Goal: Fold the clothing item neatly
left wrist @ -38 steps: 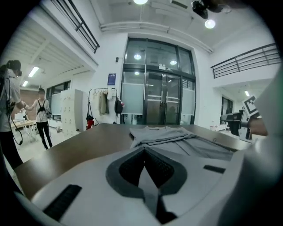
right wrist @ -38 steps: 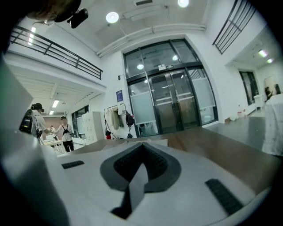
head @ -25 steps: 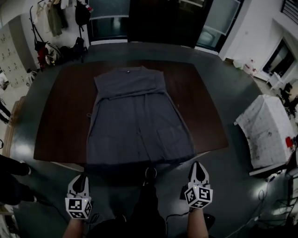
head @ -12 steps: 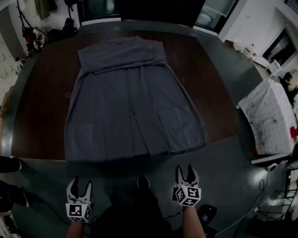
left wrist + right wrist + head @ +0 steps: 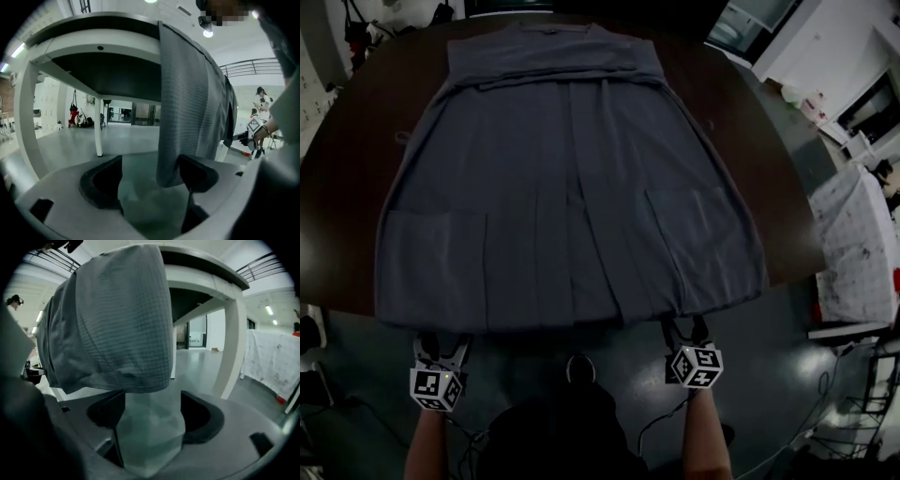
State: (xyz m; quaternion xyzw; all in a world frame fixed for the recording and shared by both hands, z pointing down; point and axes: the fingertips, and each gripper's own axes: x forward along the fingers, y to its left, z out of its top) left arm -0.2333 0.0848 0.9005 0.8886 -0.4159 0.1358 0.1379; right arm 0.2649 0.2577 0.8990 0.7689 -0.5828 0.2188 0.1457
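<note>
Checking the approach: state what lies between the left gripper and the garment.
Nothing. The left gripper view shows the garment hanging unpinched between the left gripper's jaws, which have just been opening.

We can read no words, brands or numbers anywhere. The only printed signs are black-and-white square markers on the cubes of the left tool [image 5: 442, 345] and the right tool [image 5: 686, 328], without letters.
</note>
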